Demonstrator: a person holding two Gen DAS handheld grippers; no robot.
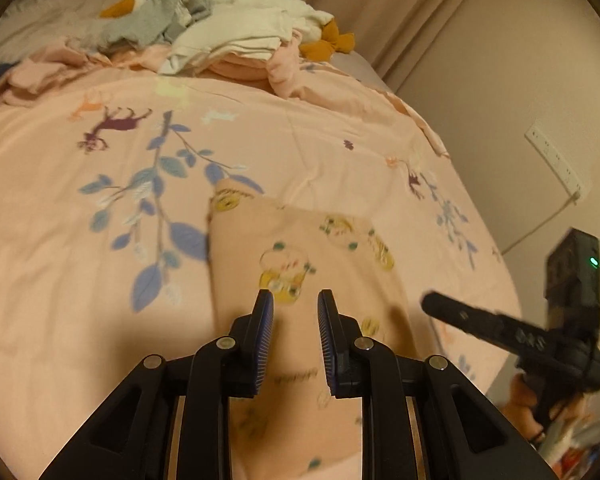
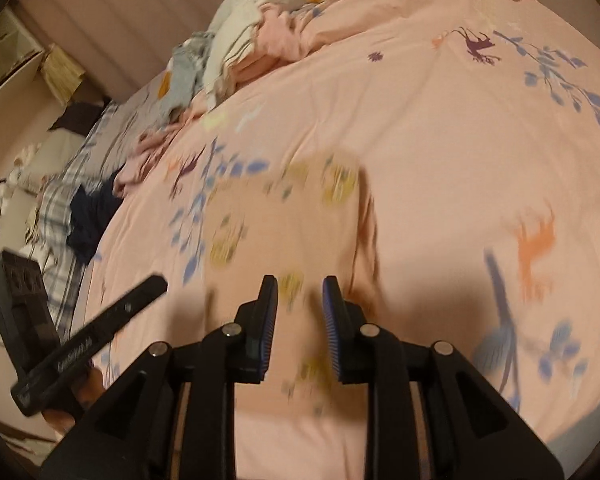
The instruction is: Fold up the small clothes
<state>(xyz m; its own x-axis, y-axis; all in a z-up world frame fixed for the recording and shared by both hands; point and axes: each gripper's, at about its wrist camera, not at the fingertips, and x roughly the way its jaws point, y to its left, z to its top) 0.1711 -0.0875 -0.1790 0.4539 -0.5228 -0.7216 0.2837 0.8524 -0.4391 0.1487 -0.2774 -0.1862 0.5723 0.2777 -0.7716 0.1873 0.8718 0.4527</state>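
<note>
Under me I see the bed (image 1: 340, 140), covered edge to edge by a pink sheet printed with blue leaves and small animals. At its far end lies a heap of unfolded clothes (image 1: 228, 44) around a plush goose (image 1: 152, 8). Nearer to me, flat on the sheet, lies the small pink garment (image 1: 308, 248) with yellow cartoon prints, a straight fold along its left edge. My left gripper (image 1: 295, 300) hovers above it, jaws slightly spread and holding nothing. My right gripper (image 2: 299, 286) hangs over the same garment, also parted and empty.
</note>
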